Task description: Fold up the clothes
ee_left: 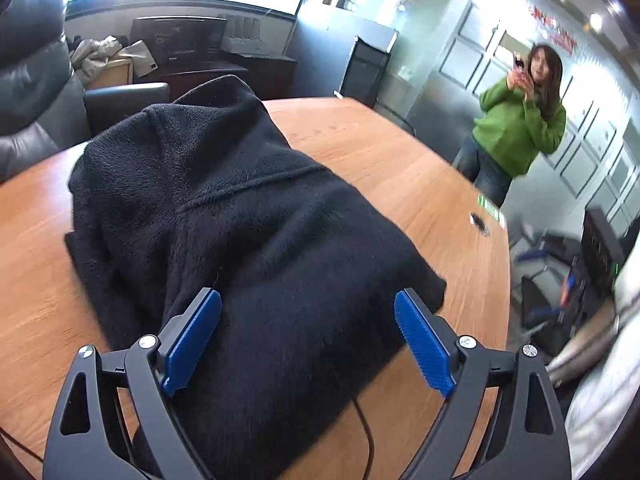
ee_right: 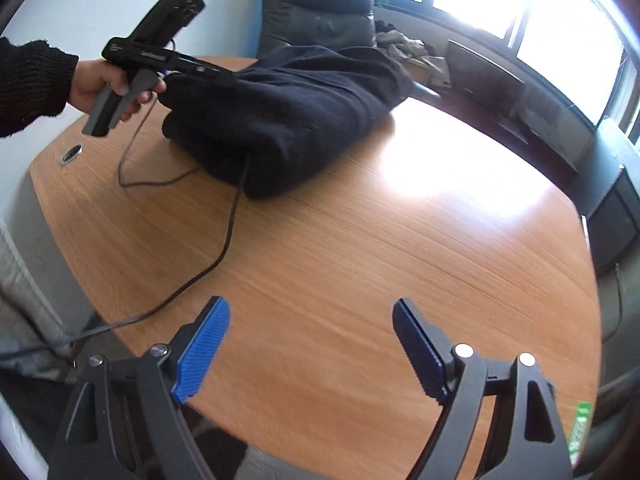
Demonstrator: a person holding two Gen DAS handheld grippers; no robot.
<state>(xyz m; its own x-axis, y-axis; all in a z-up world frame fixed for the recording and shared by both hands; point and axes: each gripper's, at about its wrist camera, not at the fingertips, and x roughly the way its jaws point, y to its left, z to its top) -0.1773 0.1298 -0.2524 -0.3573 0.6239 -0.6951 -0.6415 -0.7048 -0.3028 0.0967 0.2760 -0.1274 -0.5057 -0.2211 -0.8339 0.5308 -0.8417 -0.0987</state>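
Note:
A dark navy fleece garment (ee_left: 240, 216) lies folded in a thick bundle on the wooden table (ee_left: 400, 168). My left gripper (ee_left: 308, 300) hovers right over its near end, blue pads (ee_left: 420, 340) spread wide on either side and pressing on nothing. In the right wrist view the same garment (ee_right: 288, 116) sits at the table's far side, and a hand (ee_right: 100, 84) in a black sleeve holds the left tool at its left end. My right gripper (ee_right: 310, 304) stands open over bare wood (ee_right: 360, 260), well apart from the garment.
A black cable (ee_right: 228, 232) runs from under the garment across the table and off its left edge. A person in a green hoodie (ee_left: 520, 128) stands beyond the far right edge. A black leather chair (ee_right: 320, 8) stands behind the table, which has a cable grommet (ee_right: 71, 153).

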